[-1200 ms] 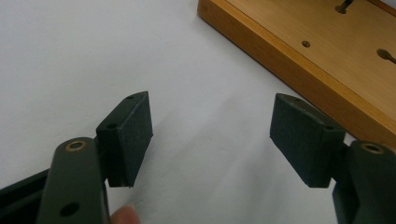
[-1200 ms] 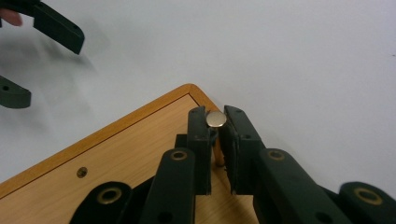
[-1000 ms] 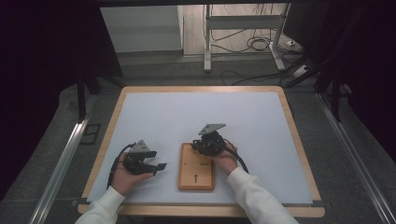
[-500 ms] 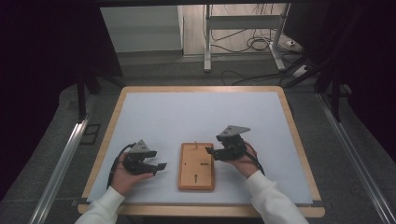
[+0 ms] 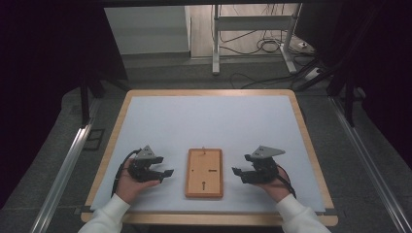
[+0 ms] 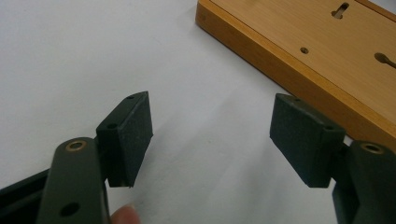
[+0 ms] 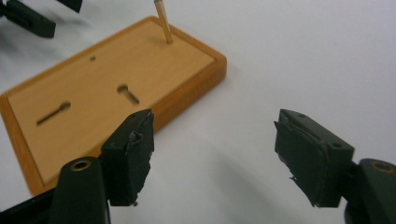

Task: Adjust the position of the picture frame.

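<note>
We had the wooden board [image 5: 204, 173] lying flat near the table's [image 5: 204, 116] 6 o'clock edge, between both hands, with a thin wooden peg [image 7: 163, 21] standing upright in a hole at its 12 o'clock end.

The left gripper [image 5: 165, 173] sat at the board's 9 o'clock, jaws wide apart, nothing between them; in the left gripper view its pads [image 6: 133, 133] framed bare white table, the board edge just beside the right one. The right gripper [image 5: 236, 172] sat at the board's 3 o'clock; its jaws had just been opening and stood wide, empty, apart from the board.

Risks, as we judged them: the peg looked slim, so a gripper sweeping across the 12 o'clock end could knock or snap it. The board lay loose, so a one-sided nudge could slide it toward the near rim.

Room: the whole 12 o'clock half of the table lay open; the raised wooden rim ran close behind both hands at 6 o'clock.
</note>
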Motion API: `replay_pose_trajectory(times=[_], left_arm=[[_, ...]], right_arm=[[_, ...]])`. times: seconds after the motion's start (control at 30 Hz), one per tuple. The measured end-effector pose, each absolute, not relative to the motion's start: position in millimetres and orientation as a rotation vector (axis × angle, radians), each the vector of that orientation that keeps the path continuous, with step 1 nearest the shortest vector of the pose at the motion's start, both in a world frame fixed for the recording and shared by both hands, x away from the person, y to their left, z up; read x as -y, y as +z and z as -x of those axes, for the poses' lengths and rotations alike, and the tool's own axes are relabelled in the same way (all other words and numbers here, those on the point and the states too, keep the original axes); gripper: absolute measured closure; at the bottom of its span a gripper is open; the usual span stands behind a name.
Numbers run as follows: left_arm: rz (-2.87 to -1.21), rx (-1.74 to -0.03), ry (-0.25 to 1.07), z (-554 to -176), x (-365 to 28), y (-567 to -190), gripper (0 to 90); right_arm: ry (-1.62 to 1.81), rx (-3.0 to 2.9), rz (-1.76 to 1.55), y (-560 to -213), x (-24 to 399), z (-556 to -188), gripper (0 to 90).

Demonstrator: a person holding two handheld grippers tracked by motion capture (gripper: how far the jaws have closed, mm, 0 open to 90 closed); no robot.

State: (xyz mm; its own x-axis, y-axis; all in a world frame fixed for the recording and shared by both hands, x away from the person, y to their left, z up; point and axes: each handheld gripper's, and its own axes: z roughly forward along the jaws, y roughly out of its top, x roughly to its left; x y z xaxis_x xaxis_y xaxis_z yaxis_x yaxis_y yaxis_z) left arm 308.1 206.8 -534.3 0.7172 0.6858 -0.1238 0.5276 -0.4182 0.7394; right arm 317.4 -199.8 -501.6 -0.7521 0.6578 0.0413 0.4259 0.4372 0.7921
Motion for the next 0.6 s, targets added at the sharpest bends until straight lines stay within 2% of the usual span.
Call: replay_pose_trajectory(times=[0.6], left_arm=[[-2.124, -0.870, 0.249, -320.8, -191.8, -533.2, 29.6]], right_arm=[[1.154, -2.408, -0.969, -512.8, 222.3, -297.9, 27.4]])
